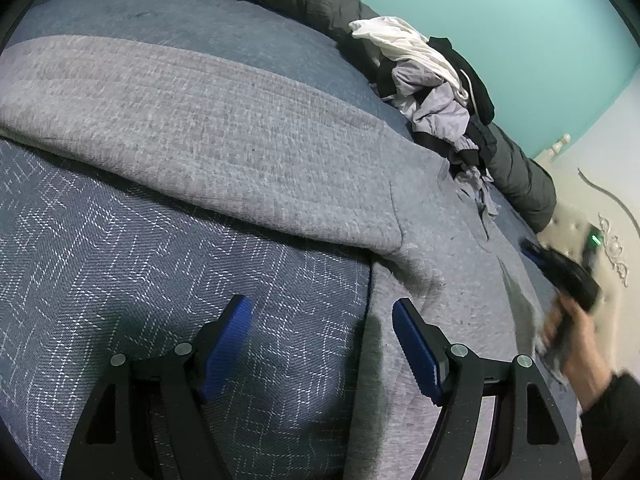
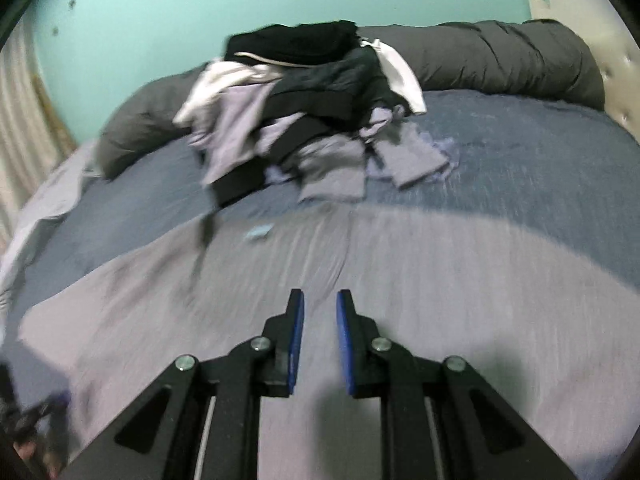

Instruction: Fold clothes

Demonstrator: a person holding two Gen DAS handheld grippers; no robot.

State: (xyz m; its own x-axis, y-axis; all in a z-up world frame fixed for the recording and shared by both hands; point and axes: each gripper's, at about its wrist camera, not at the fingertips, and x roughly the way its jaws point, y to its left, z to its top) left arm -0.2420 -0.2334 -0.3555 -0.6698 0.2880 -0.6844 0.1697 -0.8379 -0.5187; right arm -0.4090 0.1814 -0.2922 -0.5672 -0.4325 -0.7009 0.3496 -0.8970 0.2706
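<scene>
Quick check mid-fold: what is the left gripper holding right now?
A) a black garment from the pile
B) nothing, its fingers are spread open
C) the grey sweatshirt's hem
B: the left gripper has its fingers spread wide over the sweatshirt edge, nothing between them.

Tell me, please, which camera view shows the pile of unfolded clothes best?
The right wrist view: the pile of clothes sits near the centre, seen whole from the front, though a little blurred. In the left wrist view the pile is sharper but lies off to the right and looks smaller.
</scene>
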